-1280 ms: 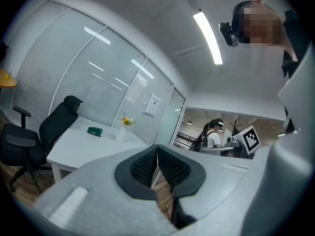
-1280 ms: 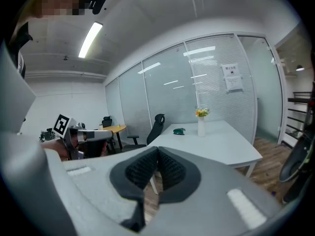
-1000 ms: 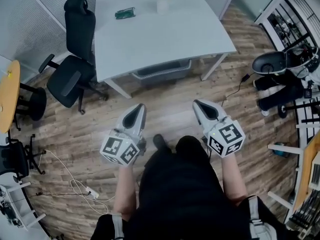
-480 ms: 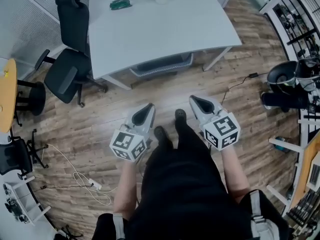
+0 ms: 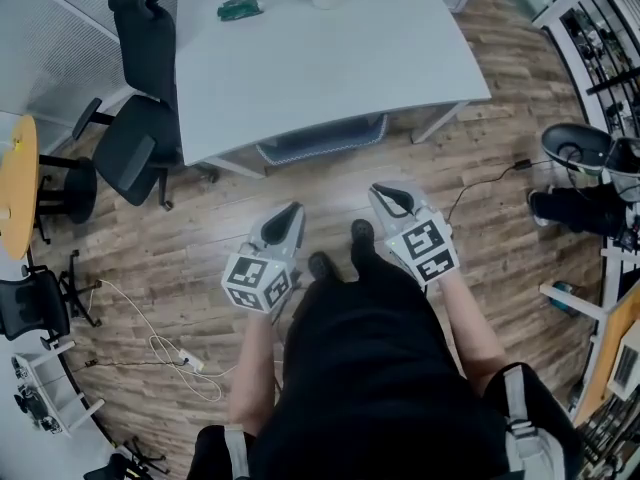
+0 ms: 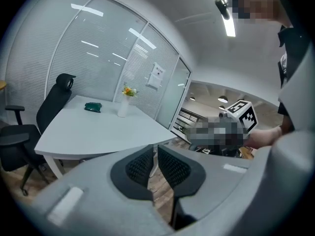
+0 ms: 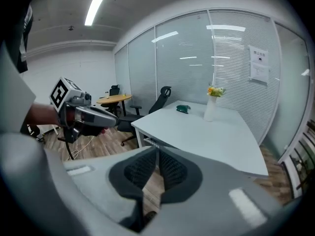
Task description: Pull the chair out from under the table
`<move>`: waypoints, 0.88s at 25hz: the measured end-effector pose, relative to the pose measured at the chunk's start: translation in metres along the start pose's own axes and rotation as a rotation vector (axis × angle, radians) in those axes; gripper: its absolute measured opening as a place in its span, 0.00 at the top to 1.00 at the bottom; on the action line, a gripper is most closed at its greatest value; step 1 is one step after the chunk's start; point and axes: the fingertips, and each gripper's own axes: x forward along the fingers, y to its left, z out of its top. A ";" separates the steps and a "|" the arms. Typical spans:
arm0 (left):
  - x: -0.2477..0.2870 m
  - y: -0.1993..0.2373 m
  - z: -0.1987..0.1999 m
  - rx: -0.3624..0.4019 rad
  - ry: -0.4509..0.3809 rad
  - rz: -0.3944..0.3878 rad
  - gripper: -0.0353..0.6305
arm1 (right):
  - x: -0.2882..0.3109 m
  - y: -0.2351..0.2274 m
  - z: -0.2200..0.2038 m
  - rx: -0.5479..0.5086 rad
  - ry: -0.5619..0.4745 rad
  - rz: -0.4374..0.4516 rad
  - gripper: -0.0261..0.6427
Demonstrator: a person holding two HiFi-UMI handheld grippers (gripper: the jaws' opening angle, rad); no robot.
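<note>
Waiting chair: is sitting at the far left side of the table, its seat nosing under the edge, well apart from both grippers.
Chair's look: is showing black, with a high back and headrest, armrests and a wheeled base.
Left gripper: is hanging low near the person, jaws pressed together on nothing, likely because the chair is not yet within reach.
Right gripper: is hanging alongside; its jaws have just been opening a crack, with nothing between them.
</note>
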 end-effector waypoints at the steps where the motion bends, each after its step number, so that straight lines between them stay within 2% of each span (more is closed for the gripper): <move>1: 0.004 0.000 0.000 0.004 0.004 0.005 0.93 | 0.003 -0.004 -0.001 -0.012 0.006 0.006 0.93; 7: 0.034 0.005 -0.009 0.019 0.051 0.046 0.92 | 0.025 -0.030 -0.011 -0.071 0.041 0.043 0.90; 10: 0.048 0.005 -0.012 0.023 0.065 0.040 0.87 | 0.036 -0.040 -0.014 -0.098 0.056 0.075 0.89; 15: 0.068 0.010 -0.020 0.045 0.103 0.067 0.85 | 0.055 -0.052 -0.025 -0.160 0.083 0.124 0.85; 22: 0.089 0.030 -0.033 0.143 0.196 0.110 0.80 | 0.082 -0.064 -0.038 -0.290 0.140 0.146 0.81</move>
